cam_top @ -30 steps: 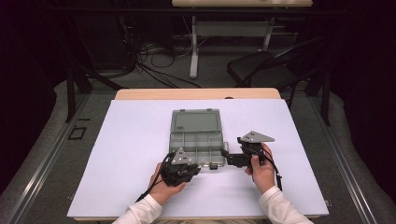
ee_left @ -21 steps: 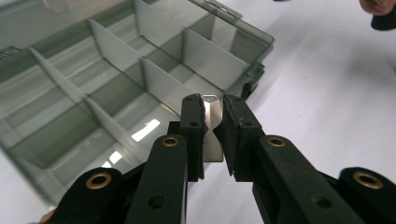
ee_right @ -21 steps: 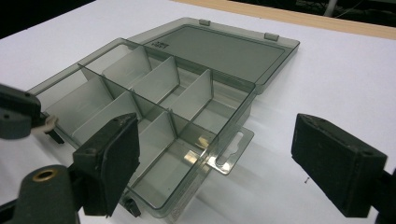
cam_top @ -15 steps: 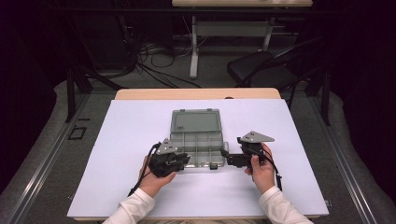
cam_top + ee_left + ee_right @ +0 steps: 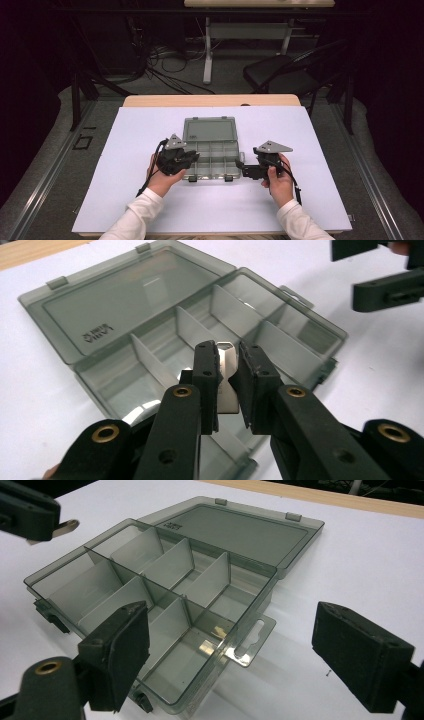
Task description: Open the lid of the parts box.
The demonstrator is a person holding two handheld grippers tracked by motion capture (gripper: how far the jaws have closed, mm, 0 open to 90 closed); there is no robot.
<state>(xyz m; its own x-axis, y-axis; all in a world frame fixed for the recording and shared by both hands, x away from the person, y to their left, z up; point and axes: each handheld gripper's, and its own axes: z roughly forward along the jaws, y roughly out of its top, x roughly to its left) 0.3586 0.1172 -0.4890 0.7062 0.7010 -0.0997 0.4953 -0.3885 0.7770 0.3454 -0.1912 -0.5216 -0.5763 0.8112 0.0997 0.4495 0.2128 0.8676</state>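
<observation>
Since the earlier frame the left gripper [image 5: 186, 159] has shifted left along the front of the organiser box [image 5: 212, 155] to its left end, while the right gripper [image 5: 244, 169] has stayed by the box's right end. The left jaws are clamped on a small flat metal piece [image 5: 227, 371], held above the box's compartments. The right jaws stand wide apart with nothing between them. The box lies on the white worktop [image 5: 125, 150] with its lid [image 5: 209, 130] folded flat open.
</observation>
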